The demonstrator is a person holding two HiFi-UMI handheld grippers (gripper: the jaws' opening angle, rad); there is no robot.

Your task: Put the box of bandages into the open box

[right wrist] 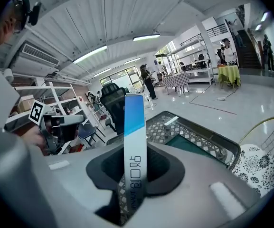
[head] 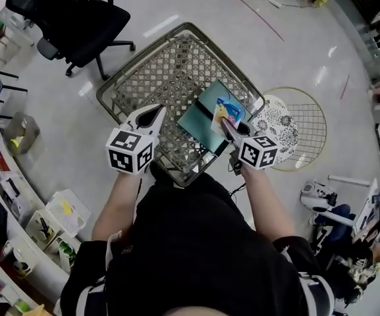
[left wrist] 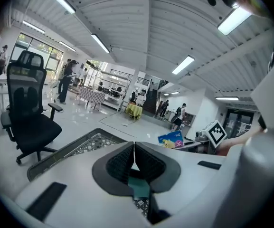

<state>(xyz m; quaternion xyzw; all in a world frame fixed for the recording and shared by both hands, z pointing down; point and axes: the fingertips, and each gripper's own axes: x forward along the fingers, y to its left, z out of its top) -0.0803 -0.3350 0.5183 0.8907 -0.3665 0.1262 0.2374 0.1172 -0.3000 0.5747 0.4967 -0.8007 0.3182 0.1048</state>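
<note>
Right claw (head: 228, 125) – clenched on the box of bandages (head: 228, 110). The pads press its two broad faces; the right gripper view shows the box edge-on between the jaws, a narrow white side with a blue top (right wrist: 133, 127). The box is tilted in the air above the teal open box (head: 199, 120), over that box's right part and not resting in it.

The open box lies inside a wire mesh basket (head: 143, 78) that stands on the pale floor (head: 255, 38).

Left claw (head: 155, 114) – jaws closed together with nothing between them. It hovers over the basket just left of the open box and does not touch it. A strip of teal shows below the pads (left wrist: 146, 165) in the left gripper view.

Nearby: a black office chair (head: 71, 15) beyond the basket, and a round wire rack (head: 301, 127) to the basket's right.
</note>
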